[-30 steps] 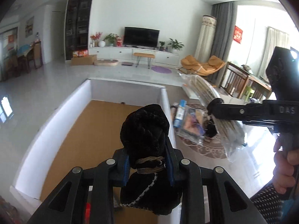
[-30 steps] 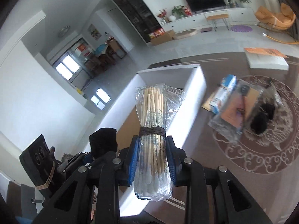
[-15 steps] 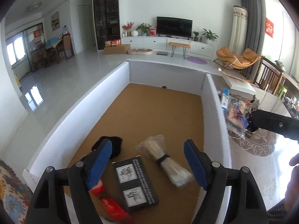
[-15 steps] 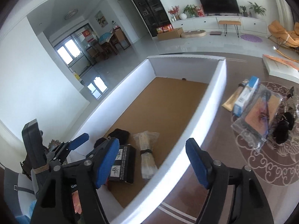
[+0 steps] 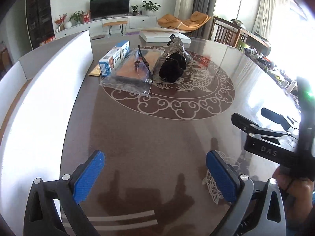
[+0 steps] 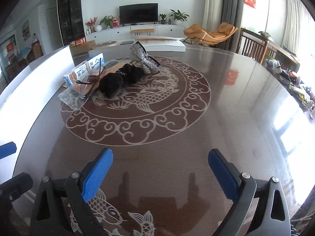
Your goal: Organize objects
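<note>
The left gripper [image 5: 152, 174] and right gripper [image 6: 160, 174] both hung spread and empty over the bare bench [image 6: 177, 153], their jaws having just been opening; beyond them lay the remaining pile: a blue-and-white box [image 5: 114, 58], glasses [image 5: 142, 66] on a plastic packet [image 5: 128, 76], a black pouch [image 6: 118, 79] and a silver sequined piece [image 6: 143, 59], just beside the white box wall [image 5: 39, 102]; judged between pickups, the next move called for reaching forward to the pile.
</note>
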`<state>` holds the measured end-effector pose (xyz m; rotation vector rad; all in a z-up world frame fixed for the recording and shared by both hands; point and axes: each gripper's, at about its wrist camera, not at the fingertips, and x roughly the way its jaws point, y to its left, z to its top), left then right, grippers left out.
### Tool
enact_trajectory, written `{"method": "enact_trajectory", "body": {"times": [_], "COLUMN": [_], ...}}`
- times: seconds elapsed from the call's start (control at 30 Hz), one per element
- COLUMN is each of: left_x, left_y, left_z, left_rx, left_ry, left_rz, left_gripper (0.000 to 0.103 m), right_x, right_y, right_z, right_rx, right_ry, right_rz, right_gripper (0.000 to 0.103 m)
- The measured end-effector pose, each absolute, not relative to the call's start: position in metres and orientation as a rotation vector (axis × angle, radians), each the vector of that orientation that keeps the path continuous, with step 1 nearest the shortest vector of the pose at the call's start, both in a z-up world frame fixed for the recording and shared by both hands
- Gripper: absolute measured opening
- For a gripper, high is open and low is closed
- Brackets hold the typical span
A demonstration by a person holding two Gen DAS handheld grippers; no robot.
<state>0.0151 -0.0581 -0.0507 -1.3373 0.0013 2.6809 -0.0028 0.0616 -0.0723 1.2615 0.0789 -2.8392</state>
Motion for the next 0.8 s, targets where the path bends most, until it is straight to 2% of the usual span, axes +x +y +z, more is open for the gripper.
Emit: {"method": "enact_trajectory", "body": {"times": [0.23, 0.53, 0.8], "left_x": [-0.016, -0.032, -0.034], "left_y": [-0.047, -0.057, -0.052], "left_z": [-0.069, -0.081, -0.084], "left_rx": [-1.364, -1.425, -1.421], "left_ry": [0.108, -0.013, 0.039], "left_rz": [2.754, 2.745, 2.755], "left_gripper": [0.103, 0.103, 0.103], "right_x": [-0.013, -0.019, -0.020], "right_y": [0.075, 0.079, 0.073], "right_z": [-0.084, -0.091, -0.095], "right_rx": [1.348, 1.386, 1.402], "right_ry": [0.104, 0.049, 0.062], "right_rz": [-2.835, -2.811, -2.791], "right_gripper": [0.098, 0.098, 0.098]}}
